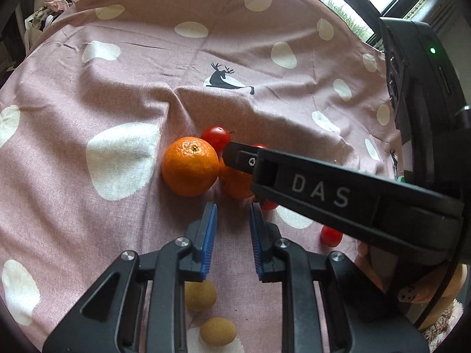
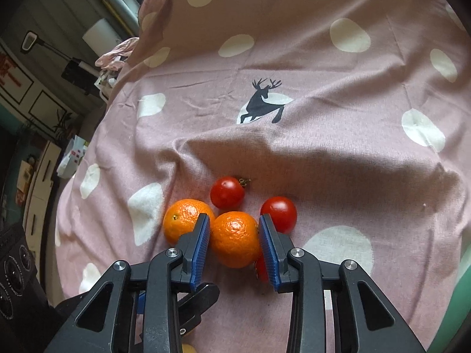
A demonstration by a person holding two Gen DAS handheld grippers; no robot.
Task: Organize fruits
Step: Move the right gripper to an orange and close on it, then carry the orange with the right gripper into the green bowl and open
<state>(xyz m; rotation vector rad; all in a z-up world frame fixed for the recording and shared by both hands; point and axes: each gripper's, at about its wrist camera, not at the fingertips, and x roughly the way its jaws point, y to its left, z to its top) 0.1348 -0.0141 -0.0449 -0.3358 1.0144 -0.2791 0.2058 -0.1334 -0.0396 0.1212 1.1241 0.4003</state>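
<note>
Two mandarins lie side by side on a pink dotted cloth [image 2: 323,73]. My right gripper [image 2: 234,217] is shut on the nearer mandarin [image 2: 235,239], one blue pad pressed on each flank. The other mandarin [image 2: 182,220] touches it on the left. Cherry tomatoes [image 2: 227,192] [image 2: 279,213] lie just behind, and a third tomato [image 2: 260,267] is half hidden by the right pad. In the left wrist view my left gripper [image 1: 233,209] stands just short of the mandarins [image 1: 190,166], narrowly open with only cloth between its pads. A right gripper finger [image 1: 318,191] crosses over the second mandarin [image 1: 235,182].
Two small yellow-brown fruits [image 1: 200,295] [image 1: 217,335] lie under my left gripper, and another tomato [image 1: 331,235] lies to its right. A hand [image 1: 435,288] holds the right gripper. The cloth falls away at the left, with clutter [image 2: 114,56] and a black device [image 2: 11,279] beyond.
</note>
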